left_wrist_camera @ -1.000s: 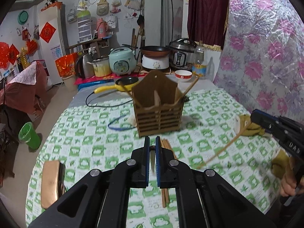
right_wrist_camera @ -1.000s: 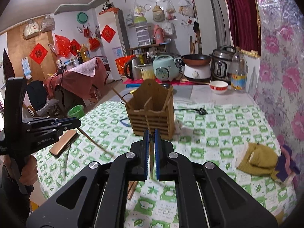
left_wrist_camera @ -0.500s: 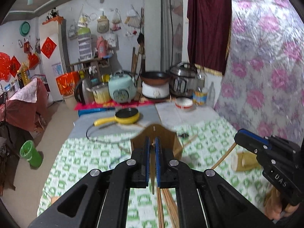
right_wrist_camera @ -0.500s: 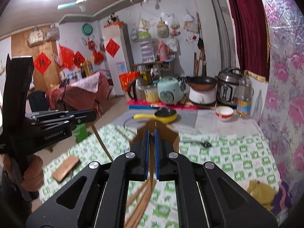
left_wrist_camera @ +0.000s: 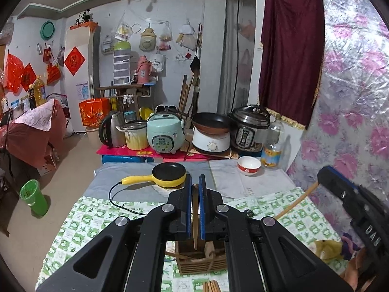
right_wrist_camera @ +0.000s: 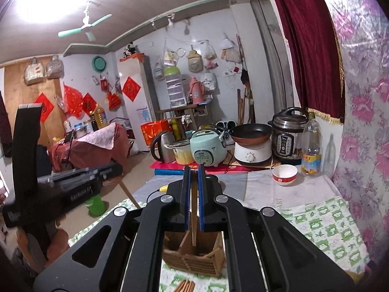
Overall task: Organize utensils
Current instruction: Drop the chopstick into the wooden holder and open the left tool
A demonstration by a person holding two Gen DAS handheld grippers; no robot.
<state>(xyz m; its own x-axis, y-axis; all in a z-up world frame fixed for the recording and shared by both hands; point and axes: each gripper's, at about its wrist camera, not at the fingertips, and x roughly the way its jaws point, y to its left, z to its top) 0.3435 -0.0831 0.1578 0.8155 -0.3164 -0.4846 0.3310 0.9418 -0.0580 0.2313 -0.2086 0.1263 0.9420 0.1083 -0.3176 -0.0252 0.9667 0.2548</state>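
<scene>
I see a slatted wooden utensil holder (left_wrist_camera: 201, 255) with divided compartments, standing on the green-checked bench (left_wrist_camera: 92, 219) right under both tongs. My left tongs (left_wrist_camera: 194, 209) are clamped on one thin wooden chopstick (left_wrist_camera: 195, 219); my right tongs (right_wrist_camera: 193, 199) pinch another chopstick (right_wrist_camera: 193, 221), its lower end hanging above the holder's compartments. Compared with a second ago, both tongs sit higher and closer over the holder, which was then well ahead. More loose chopsticks (left_wrist_camera: 211, 286) lie on the bench nearer me. Beyond sit a yellow pan (left_wrist_camera: 167, 174), a red-and-white bowl (left_wrist_camera: 249, 165) and a bottle (left_wrist_camera: 272, 146). My own tongs block most of the holder.
</scene>
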